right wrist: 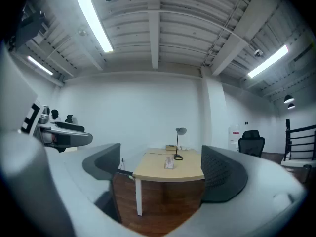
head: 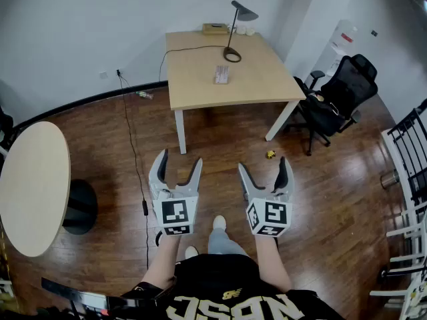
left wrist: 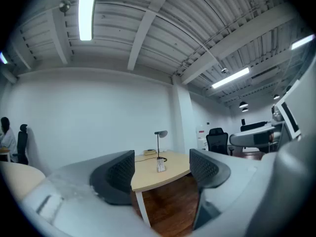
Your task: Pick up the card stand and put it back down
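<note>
Left tool (head: pixel 179 160): jaws apart, nothing between them. Right tool (head: pixel 263 165): jaws wide apart, also empty. Both are level over the dark wood floor (head: pixel 220 132), well short of the light wooden rectangular worktop (head: pixel 193 79). Small pale upright card stand (head: pixel 221 75) sits near the worktop's middle, just beside the ring base of the black desk lamp (head: pixel 234 32), on its near-edge side.
</note>
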